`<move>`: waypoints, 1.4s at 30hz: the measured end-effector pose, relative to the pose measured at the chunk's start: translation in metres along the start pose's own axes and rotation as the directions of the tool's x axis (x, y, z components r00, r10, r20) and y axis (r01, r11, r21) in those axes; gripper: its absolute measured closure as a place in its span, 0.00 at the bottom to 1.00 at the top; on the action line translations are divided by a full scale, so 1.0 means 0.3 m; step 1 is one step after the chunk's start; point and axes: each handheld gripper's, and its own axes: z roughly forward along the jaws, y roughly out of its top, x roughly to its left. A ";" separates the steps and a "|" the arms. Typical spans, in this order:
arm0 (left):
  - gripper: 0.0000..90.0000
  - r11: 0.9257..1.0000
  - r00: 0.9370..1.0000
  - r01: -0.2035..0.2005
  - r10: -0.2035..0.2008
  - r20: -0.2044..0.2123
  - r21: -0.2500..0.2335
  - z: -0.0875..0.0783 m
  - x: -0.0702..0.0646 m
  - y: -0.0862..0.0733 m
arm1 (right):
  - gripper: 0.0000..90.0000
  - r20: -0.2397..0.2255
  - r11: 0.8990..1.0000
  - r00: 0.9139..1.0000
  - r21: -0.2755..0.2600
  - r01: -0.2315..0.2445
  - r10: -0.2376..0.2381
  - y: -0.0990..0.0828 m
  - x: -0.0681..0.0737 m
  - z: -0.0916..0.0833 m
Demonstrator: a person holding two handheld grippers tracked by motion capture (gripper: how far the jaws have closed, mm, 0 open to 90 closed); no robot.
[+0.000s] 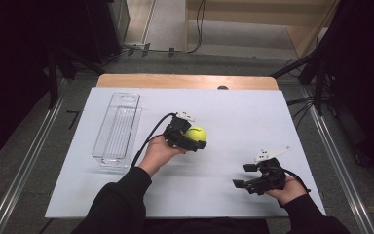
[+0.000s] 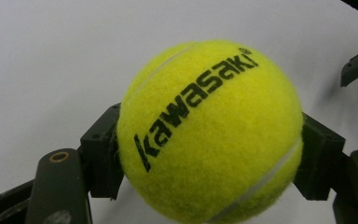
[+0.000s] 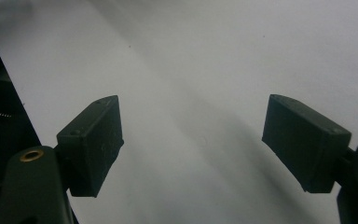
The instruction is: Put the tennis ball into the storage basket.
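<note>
Left gripper [image 1: 193, 138] is clamping a yellow tennis ball [image 1: 196, 133] between both pads, holding it above the middle of the white table [image 1: 233, 117]. Right gripper [image 1: 248, 174] is standing wide, gripping nothing, near the table's front right. A clear plastic bin [image 1: 118, 129] is sitting well apart at the left.

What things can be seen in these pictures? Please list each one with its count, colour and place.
tennis ball: one, yellow with black lettering, between the left gripper's pads.
clear bin: one, transparent, on the table's left part.
table: one, white top with a wooden far edge.
left gripper: one, black, mid-table, shut on the ball.
right gripper: one, black, near the right front edge, jaws open with nothing between them.
sleeves: two, black, at the bottom of the high view.
</note>
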 end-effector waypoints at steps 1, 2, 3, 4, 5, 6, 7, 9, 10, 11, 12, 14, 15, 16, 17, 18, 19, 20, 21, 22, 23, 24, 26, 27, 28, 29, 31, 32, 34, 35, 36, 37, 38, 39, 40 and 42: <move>0.30 1.000 1.000 -0.006 0.006 0.001 -0.001 -0.005 -0.001 0.003 | 0.20 0.000 1.000 1.000 0.000 0.000 0.000 0.000 0.000 0.000; 0.30 1.000 1.000 -0.006 0.006 0.003 -0.010 -0.010 -0.005 0.007 | 0.20 0.000 1.000 1.000 0.000 0.000 0.000 0.000 0.000 0.000; 0.30 1.000 1.000 -0.006 0.006 0.002 -0.018 -0.016 -0.010 0.010 | 0.20 0.000 1.000 1.000 0.000 0.000 0.000 0.000 0.000 0.000; 0.30 1.000 1.000 -0.013 0.013 0.005 -0.020 -0.024 -0.013 0.015 | 0.20 0.000 1.000 1.000 0.000 0.000 0.000 0.000 0.000 0.000; 0.30 1.000 1.000 -0.010 0.010 0.009 -0.022 -0.027 -0.016 0.018 | 0.20 0.000 1.000 1.000 0.000 -0.001 0.001 0.000 0.000 0.000; 0.30 1.000 1.000 -0.013 0.013 0.009 -0.019 -0.032 -0.019 0.023 | 0.20 0.000 1.000 1.000 0.000 0.000 0.000 0.000 0.001 0.000; 0.30 1.000 1.000 -0.019 0.019 0.007 -0.019 -0.035 -0.022 0.025 | 0.20 0.001 1.000 1.000 0.001 0.000 0.000 0.000 0.001 0.000; 0.30 1.000 1.000 -0.019 0.019 0.016 -0.015 -0.040 -0.026 0.029 | 0.20 0.001 1.000 1.000 0.002 0.001 -0.001 0.000 0.000 0.000; 0.30 1.000 1.000 -0.016 0.016 0.022 -0.015 -0.041 -0.026 0.030 | 0.20 0.001 1.000 1.000 0.002 0.001 -0.001 0.000 0.000 0.000; 0.30 1.000 1.000 -0.011 0.011 0.025 -0.009 -0.044 -0.027 0.031 | 0.20 0.000 1.000 1.000 0.001 0.000 0.000 0.000 0.000 0.000; 0.30 1.000 1.000 -0.009 0.009 0.027 -0.007 -0.046 -0.027 0.031 | 0.20 0.000 1.000 1.000 0.001 0.001 -0.001 0.000 0.000 0.000; 0.30 1.000 1.000 -0.004 0.004 0.029 -0.005 -0.052 -0.029 0.034 | 0.20 0.000 1.000 1.000 0.000 0.001 -0.001 0.000 0.000 0.000; 0.30 1.000 1.000 -0.006 0.006 0.027 -0.001 -0.055 -0.029 0.036 | 0.20 0.000 1.000 1.000 0.000 0.001 -0.001 0.000 0.000 0.000; 0.30 1.000 1.000 -0.011 0.011 0.027 0.004 -0.061 -0.030 0.040 | 0.20 0.000 1.000 1.000 0.000 0.001 -0.001 0.000 0.000 0.000; 0.30 1.000 1.000 -0.011 0.011 0.025 0.006 -0.066 -0.033 0.043 | 0.20 0.000 1.000 1.000 0.000 0.001 -0.001 0.000 0.000 0.000; 0.30 1.000 1.000 -0.009 0.009 0.024 0.007 -0.071 -0.035 0.046 | 0.20 0.000 1.000 1.000 -0.001 0.001 -0.001 0.000 0.000 0.000; 0.30 1.000 1.000 -0.014 0.013 0.024 0.009 -0.077 -0.036 0.049 | 0.20 0.000 1.000 1.000 -0.001 0.000 0.000 0.000 0.000 0.000; 0.30 1.000 1.000 -0.011 0.010 0.024 0.004 -0.082 -0.038 0.052 | 0.20 0.000 1.000 1.000 -0.001 0.001 -0.001 0.000 0.000 0.000; 0.30 1.000 1.000 -0.006 0.006 0.026 0.001 -0.085 -0.039 0.054 | 0.20 0.000 1.000 1.000 -0.001 0.002 -0.002 0.000 -0.001 0.000; 0.30 1.000 1.000 -0.012 0.011 0.029 0.003 -0.091 -0.039 0.057 | 0.20 0.000 1.000 1.000 -0.001 0.001 -0.001 0.000 -0.001 0.000; 0.30 1.000 0.999 -0.012 0.012 0.030 0.002 -0.094 -0.040 0.058 | 0.20 -0.001 1.000 1.000 -0.001 0.002 -0.002 0.000 -0.001 0.000; 0.30 1.000 0.999 -0.011 0.011 0.030 0.001 -0.098 -0.042 0.060 | 0.20 -0.001 1.000 1.000 -0.001 0.001 -0.002 0.000 -0.001 0.000; 0.30 1.000 0.999 -0.008 0.008 0.033 0.001 -0.104 -0.043 0.063 | 0.20 0.000 1.000 1.000 -0.001 0.002 -0.002 0.000 -0.001 0.000; 0.30 1.000 0.999 -0.009 0.009 0.034 0.000 -0.106 -0.044 0.063 | 0.20 0.000 1.000 1.000 -0.001 0.002 -0.002 0.000 -0.001 0.000; 0.30 1.000 0.999 -0.011 0.011 0.035 0.000 -0.108 -0.044 0.064 | 0.20 -0.001 1.000 1.000 -0.001 0.002 -0.002 0.000 -0.001 0.000; 0.30 1.000 0.999 -0.012 0.012 0.035 0.002 -0.108 -0.044 0.064 | 0.20 0.000 1.000 1.000 -0.001 0.002 -0.002 0.000 -0.001 0.000; 0.30 1.000 0.999 -0.015 0.015 0.035 0.006 -0.110 -0.043 0.064 | 0.20 0.000 1.000 1.000 -0.001 0.001 -0.001 0.000 -0.001 0.000; 0.30 1.000 0.999 -0.014 0.014 0.034 0.008 -0.110 -0.042 0.064 | 0.20 0.000 1.000 1.000 -0.001 0.001 -0.001 0.000 -0.001 0.000; 0.30 1.000 0.999 -0.015 0.014 0.033 0.009 -0.111 -0.040 0.063 | 0.20 -0.001 1.000 1.000 -0.002 0.000 0.000 0.000 -0.001 -0.001; 0.30 1.000 0.999 -0.010 0.010 0.042 0.003 -0.112 -0.039 0.063 | 0.20 0.000 1.000 1.000 -0.002 0.000 0.000 0.000 -0.001 -0.002; 0.30 1.000 0.999 -0.006 0.006 0.052 0.000 -0.113 -0.040 0.064 | 0.20 0.000 1.000 1.000 -0.004 0.001 -0.001 0.000 -0.002 -0.002; 0.30 1.000 0.998 -0.006 0.006 0.063 -0.006 -0.114 -0.040 0.065 | 0.20 0.000 1.000 1.000 -0.003 0.001 -0.001 0.000 -0.002 -0.002; 0.30 1.000 0.998 -0.006 0.007 0.062 -0.010 -0.116 -0.042 0.066 | 0.20 0.000 1.000 1.000 -0.003 0.001 -0.001 0.000 -0.002 -0.002; 0.30 1.000 0.998 -0.007 0.008 0.061 -0.008 -0.118 -0.042 0.066 | 0.20 0.000 1.000 1.000 -0.003 0.001 -0.001 0.000 -0.002 -0.002; 0.30 1.000 0.998 -0.007 0.008 0.061 -0.008 -0.119 -0.042 0.067 | 0.20 0.000 1.000 1.000 -0.003 0.002 -0.002 0.000 -0.001 -0.002; 0.30 1.000 0.998 -0.004 0.005 0.058 -0.006 -0.121 -0.041 0.066 | 0.20 0.000 1.000 1.000 -0.003 0.003 -0.003 0.000 -0.001 -0.002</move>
